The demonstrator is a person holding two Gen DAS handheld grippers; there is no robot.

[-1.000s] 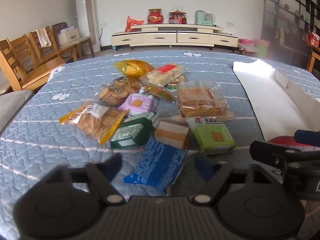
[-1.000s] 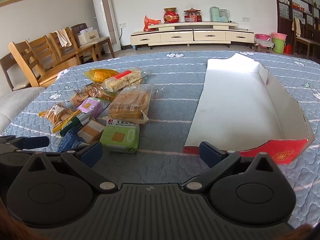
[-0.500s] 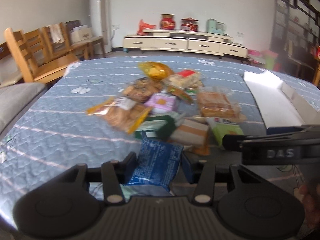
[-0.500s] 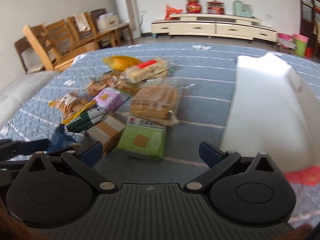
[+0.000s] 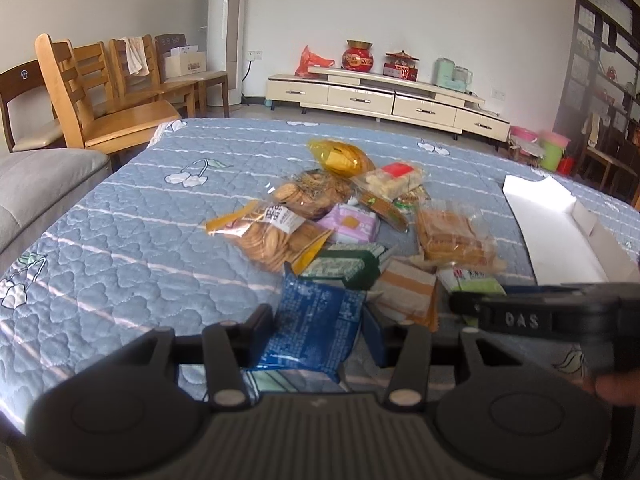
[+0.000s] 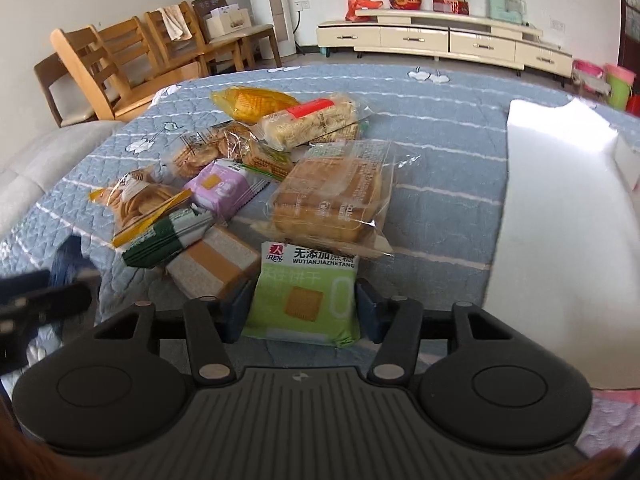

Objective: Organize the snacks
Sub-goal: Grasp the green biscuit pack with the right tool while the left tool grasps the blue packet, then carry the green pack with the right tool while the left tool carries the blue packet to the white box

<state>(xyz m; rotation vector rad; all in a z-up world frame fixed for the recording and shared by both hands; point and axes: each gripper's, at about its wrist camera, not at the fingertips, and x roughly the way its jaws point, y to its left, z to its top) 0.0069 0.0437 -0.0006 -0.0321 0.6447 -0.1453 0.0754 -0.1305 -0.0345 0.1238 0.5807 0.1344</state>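
Nearest the left camera, the left gripper (image 5: 318, 326) had its jaws drawn in close on either side of the blue packet (image 5: 314, 326), which sat between the two fingers; whether the pads actually pressed on the wrapper could not be told. Likewise, the right gripper (image 6: 300, 310) stood with its jaws narrowed about the green biscuit pack (image 6: 306, 294), the pack's near edge lying between the fingers and its printed top pointing away. Contact there could not be made out either.

Just beyond the blue packet lay a dark green and white pack (image 5: 344, 266) and a tan and orange pack (image 5: 408, 292), touching one another. The right gripper's dark body crossed the left view at the right and covered most of the green biscuit pack in that view.

Farther on, a clear bag of round crackers (image 5: 272, 236), a purple pack (image 5: 354, 224) and a clear bag of brown cakes (image 6: 330, 196) crowded together on the blue quilted cover (image 5: 140, 232). At the back of the heap sat a yellow bag (image 5: 340, 158) and a bag of pale bars with a red label (image 6: 310, 120).

To the right lay the white cardboard tray (image 5: 560, 236), well apart from the heap; in the right view it was washed out and cut by the frame edge.
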